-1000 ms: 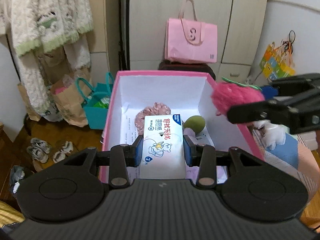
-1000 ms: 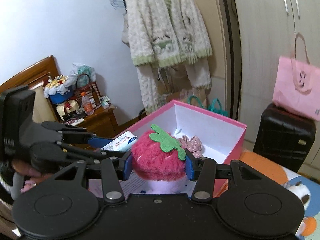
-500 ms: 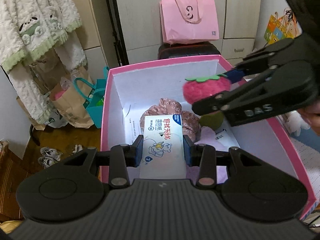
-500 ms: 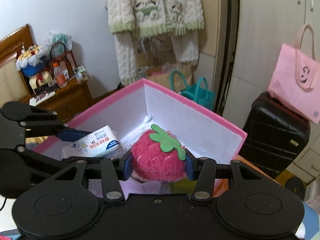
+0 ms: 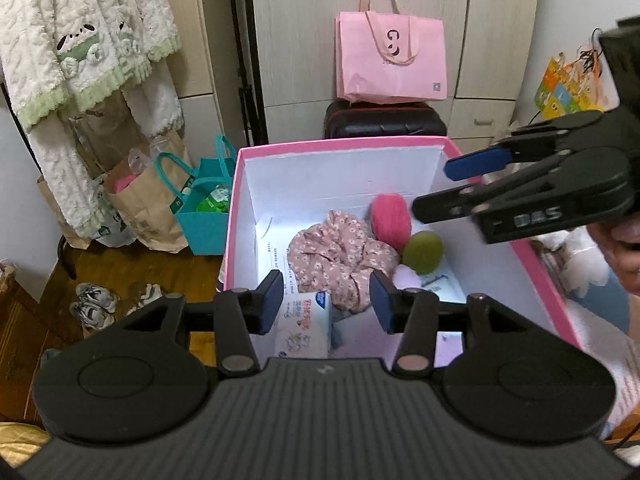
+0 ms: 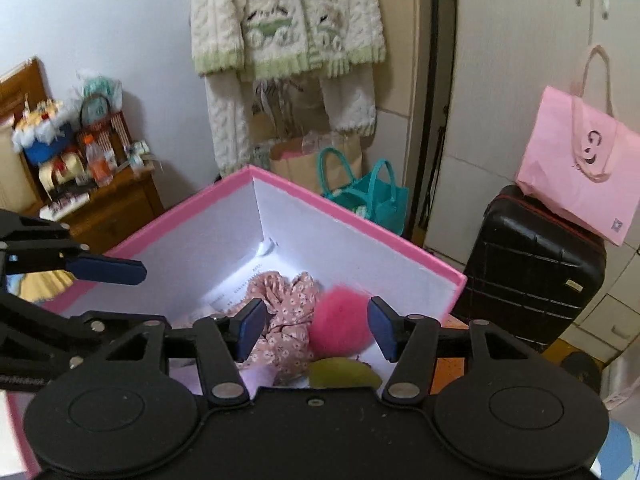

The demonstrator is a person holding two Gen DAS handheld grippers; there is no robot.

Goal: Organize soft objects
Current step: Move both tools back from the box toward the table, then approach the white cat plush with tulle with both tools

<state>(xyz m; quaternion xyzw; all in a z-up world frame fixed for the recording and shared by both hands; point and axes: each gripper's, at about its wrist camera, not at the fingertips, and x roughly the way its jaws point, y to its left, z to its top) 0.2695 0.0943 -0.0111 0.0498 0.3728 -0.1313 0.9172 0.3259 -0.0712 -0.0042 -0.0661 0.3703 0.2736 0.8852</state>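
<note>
Both hand-held grippers hang above an open pink box (image 5: 236, 216) with white inner walls. On the left hand-held gripper (image 5: 326, 307) the blue-padded fingers are spread wide and grip nothing; a white tissue pack (image 5: 306, 330) lies in the box below them, at the near left. From the right, the right hand-held gripper (image 6: 316, 327) reaches over the far right rim, fingers equally wide apart and empty. Below it, a fuzzy pink strawberry toy (image 5: 391, 221) sits inside the box by the far right wall. Touching its near side is an olive-green plush ball (image 5: 422, 252). A pink floral fabric scrunchie (image 5: 334, 258) fills the middle of the box floor, just left of both toys.
</note>
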